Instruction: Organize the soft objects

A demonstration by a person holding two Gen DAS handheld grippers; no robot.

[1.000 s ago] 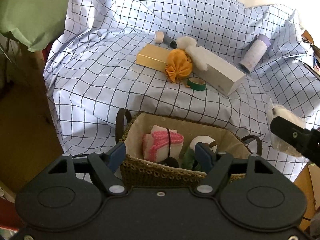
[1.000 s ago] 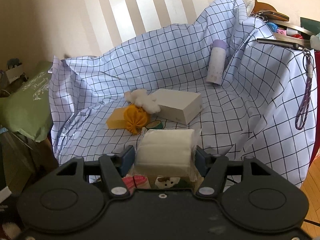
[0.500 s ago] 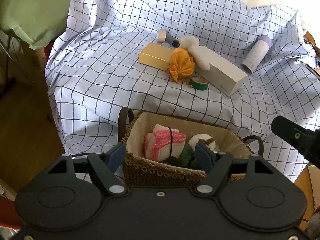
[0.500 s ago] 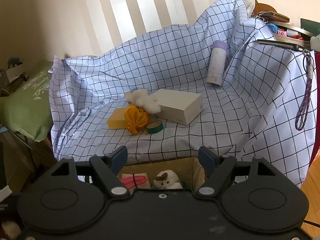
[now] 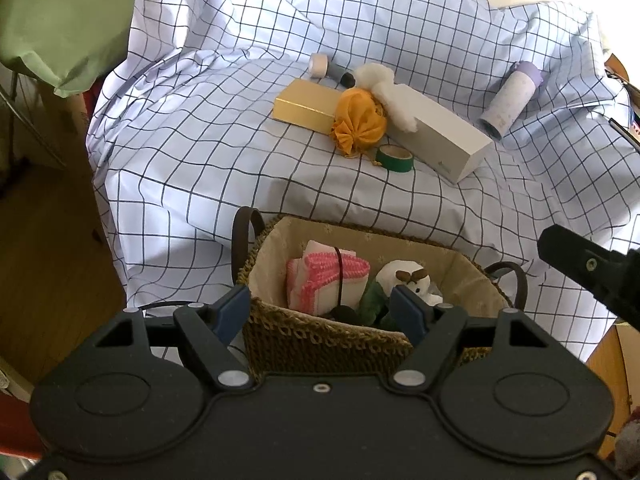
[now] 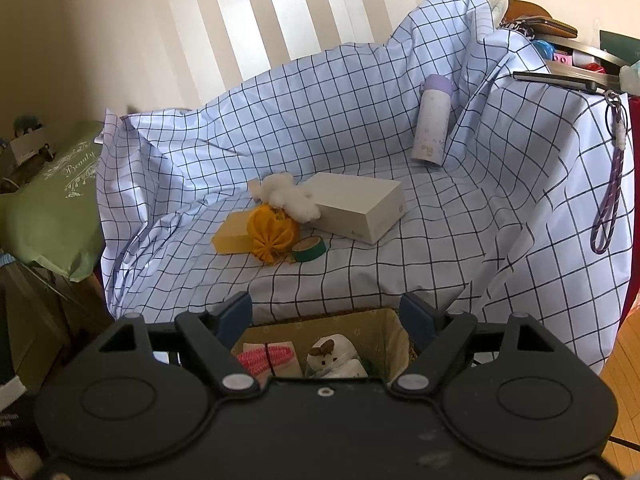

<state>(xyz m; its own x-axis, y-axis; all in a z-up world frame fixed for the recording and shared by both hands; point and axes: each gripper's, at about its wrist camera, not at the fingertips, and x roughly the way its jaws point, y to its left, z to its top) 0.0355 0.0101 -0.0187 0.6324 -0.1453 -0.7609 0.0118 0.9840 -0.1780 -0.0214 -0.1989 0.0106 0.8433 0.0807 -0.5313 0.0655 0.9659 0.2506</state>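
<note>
From the left wrist view we look down on the woven basket [image 5: 320, 340], which sits at the near edge of the checked cloth [image 5: 192, 152]. The left gripper [image 5: 322, 312] hangs over its near rim with the fingers spread wide and nothing between the pads. Inside the basket we see a pink-and-white folded cloth [image 5: 324, 276] bound by a dark band, and at its 3 o'clock a small white plush toy [image 5: 404, 276] with some green fabric below it. Only this view shows the basket's dark handles, the woven outer wall, and a small pale roll [image 5: 319, 65] at 11 o'clock of the gold box [image 5: 304, 106]. It also catches one black finger of the right gripper [image 5: 580, 260] at the right edge.

The right wrist view shows just the lined interior of the basket below the right gripper [image 6: 326, 312], whose jaws are opening with nothing between them. Only here do we see the striped wall, the cluttered shelf at the upper right and a purple lanyard [image 6: 608, 200] hanging there.

Both views show the soft things still out on the cloth: an orange pouch [image 6: 272, 232] leaning on the gold box, and white fluff [image 6: 286, 196] at its 12 o'clock, touching the white box [image 6: 360, 208]. A green tape roll [image 6: 308, 249] lies at the pouch's 4 o'clock; a lilac bottle [image 6: 431, 120] lies well apart.
</note>
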